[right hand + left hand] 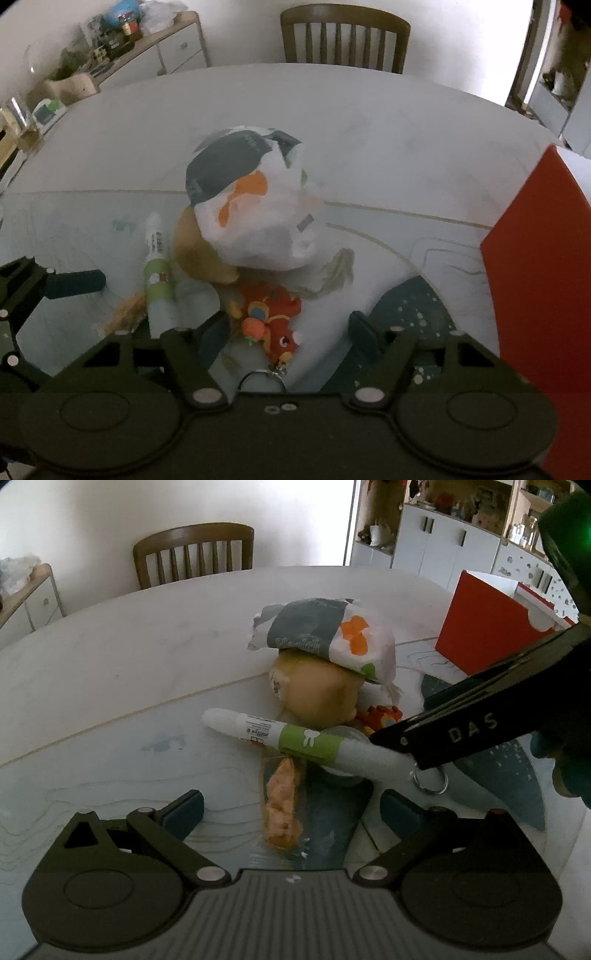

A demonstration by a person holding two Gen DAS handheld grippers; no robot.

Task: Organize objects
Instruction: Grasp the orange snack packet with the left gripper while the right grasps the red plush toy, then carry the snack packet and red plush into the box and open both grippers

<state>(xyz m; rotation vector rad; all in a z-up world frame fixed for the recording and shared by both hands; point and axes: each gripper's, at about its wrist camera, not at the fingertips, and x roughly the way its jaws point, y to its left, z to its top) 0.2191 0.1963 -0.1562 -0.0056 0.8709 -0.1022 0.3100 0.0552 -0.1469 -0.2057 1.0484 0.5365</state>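
1. Hanging over a white table (110, 657), the left gripper (291, 814) has its jaws spread wide and grips nothing; a clear packet of orange snack (280, 805) lies on the table between its blue pads (184, 812).
2. A white tube with a green band (295, 742) lies across the pile just beyond that packet, next to a tan round lump (317, 694) topped by a crumpled white, grey and orange wrapper (325, 635).
3. The right gripper (290, 334) stands parted, its pads either side of a red toy keychain (273, 321) without pressing on it.
4. A red box (535, 288) stands upright to the right, apart from the pile.
5. A wooden chair (345, 37) sits behind the table.
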